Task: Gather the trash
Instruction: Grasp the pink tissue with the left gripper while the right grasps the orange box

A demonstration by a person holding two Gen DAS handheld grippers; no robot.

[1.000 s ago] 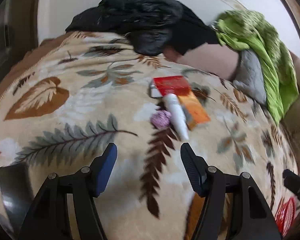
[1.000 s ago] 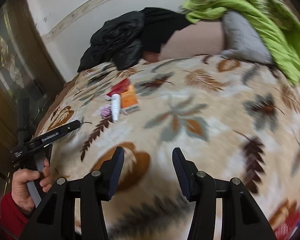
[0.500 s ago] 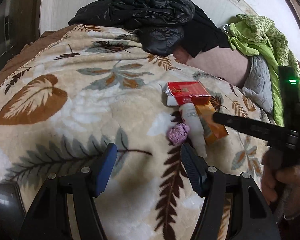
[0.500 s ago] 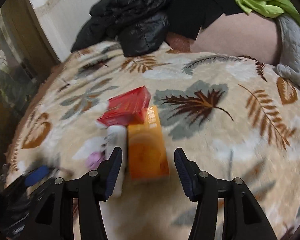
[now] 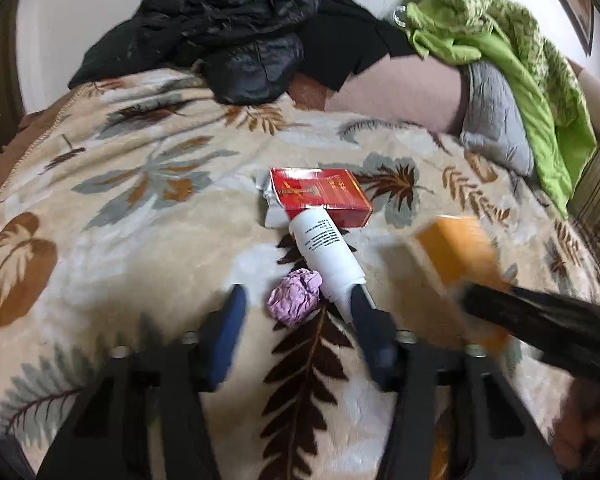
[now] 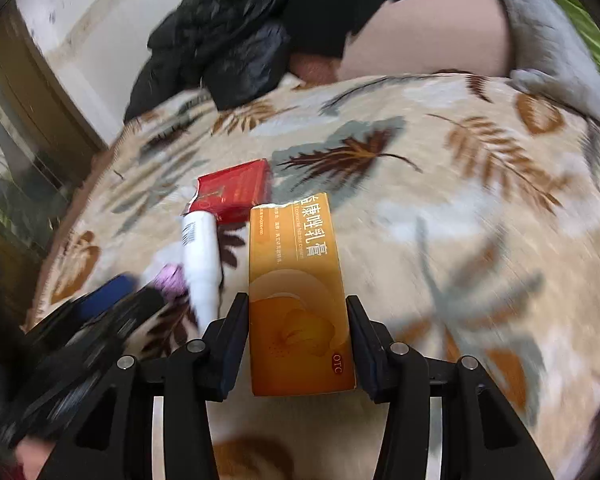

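Observation:
On the leaf-patterned blanket (image 5: 139,240) lie a red carton (image 5: 320,196), a white tube (image 5: 328,258) and a crumpled purple wad (image 5: 293,298). My left gripper (image 5: 295,312) is open, its fingers on either side of the purple wad and the tube's tip. My right gripper (image 6: 295,320) is shut on an orange medicine box (image 6: 297,296), which also shows blurred in the left wrist view (image 5: 456,256). In the right wrist view the red carton (image 6: 235,192), white tube (image 6: 201,264) and purple wad (image 6: 171,280) lie to the left of the box.
A black jacket (image 5: 235,40) is piled at the head of the bed. A green cloth (image 5: 512,56) and a grey pillow (image 5: 496,120) lie at the right. A wall and wooden frame (image 6: 39,92) stand at the left.
My right gripper has closed on the orange box and shifted it away from the tube. My left gripper has moved forward around the purple wad.

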